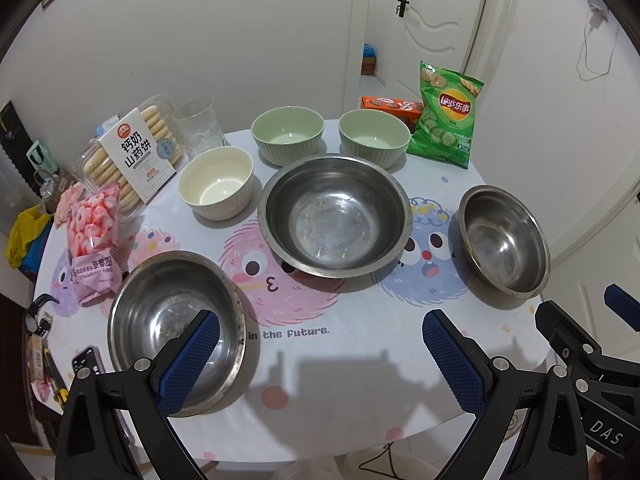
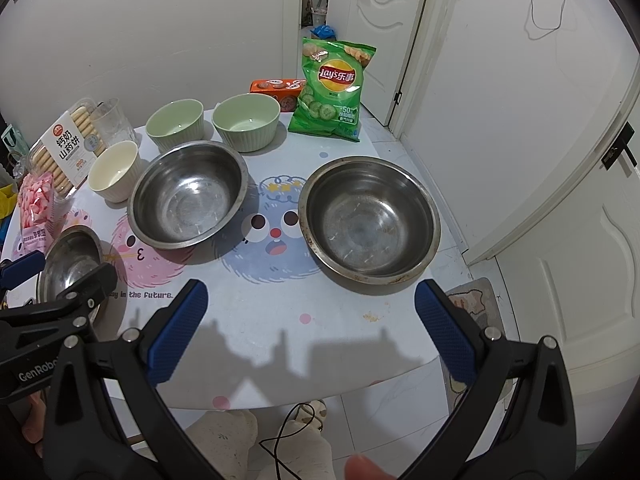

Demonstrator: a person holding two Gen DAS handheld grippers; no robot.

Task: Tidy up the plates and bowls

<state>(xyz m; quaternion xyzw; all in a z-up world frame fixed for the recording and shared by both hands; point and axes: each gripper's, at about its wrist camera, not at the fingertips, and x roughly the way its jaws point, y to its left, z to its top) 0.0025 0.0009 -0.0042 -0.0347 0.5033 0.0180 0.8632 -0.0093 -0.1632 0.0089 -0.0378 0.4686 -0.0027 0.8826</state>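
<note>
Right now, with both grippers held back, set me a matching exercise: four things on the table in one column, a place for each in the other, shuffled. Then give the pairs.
Things:
1. cream bowl
2. green chip bag
3. pink strawberry ring bag
4. largest steel bowl

Places:
A. standing at the far right of the table, against the orange box
B. middle of the table, in front of the two green bowls
C. left edge, in front of the biscuit tray
D. just left of the largest steel bowl

Pairs: 1-D, 2-A, 3-C, 4-B
</note>
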